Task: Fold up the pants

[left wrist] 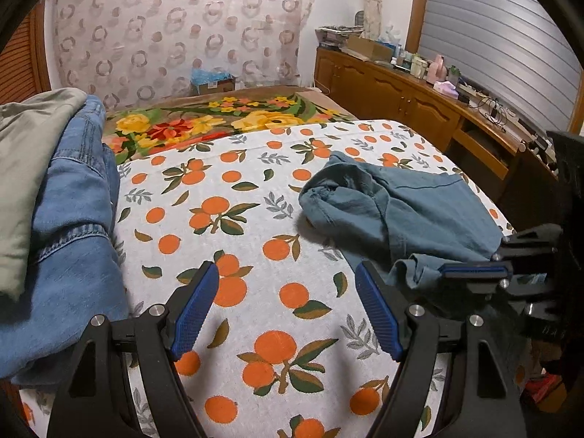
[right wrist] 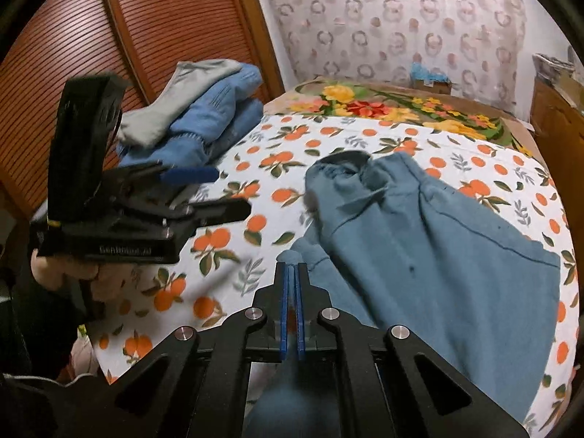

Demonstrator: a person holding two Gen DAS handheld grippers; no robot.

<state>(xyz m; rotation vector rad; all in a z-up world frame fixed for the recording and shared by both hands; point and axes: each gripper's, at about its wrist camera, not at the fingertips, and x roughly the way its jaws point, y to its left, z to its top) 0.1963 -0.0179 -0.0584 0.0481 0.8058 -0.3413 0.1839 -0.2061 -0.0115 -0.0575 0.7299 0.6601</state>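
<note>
A crumpled pair of teal-blue pants (left wrist: 398, 208) lies on the orange-print bedsheet (left wrist: 233, 241), right of centre; it fills the right half of the right wrist view (right wrist: 438, 241). My left gripper (left wrist: 286, 288) is open and empty, hovering over bare sheet left of the pants; it also shows at the left of the right wrist view (right wrist: 226, 191). My right gripper (right wrist: 292, 266) is shut on a near edge of the pants, with cloth bunched at its tips; it shows at the right in the left wrist view (left wrist: 471, 272).
A stack of folded clothes, denim (left wrist: 73, 219) with a grey-green garment (left wrist: 33, 135) on top, sits at the bed's left side. A floral blanket (left wrist: 219, 120) covers the far end. A wooden sideboard (left wrist: 419, 98) with clutter runs along the right. A slatted wooden door (right wrist: 109, 36) stands behind the stack.
</note>
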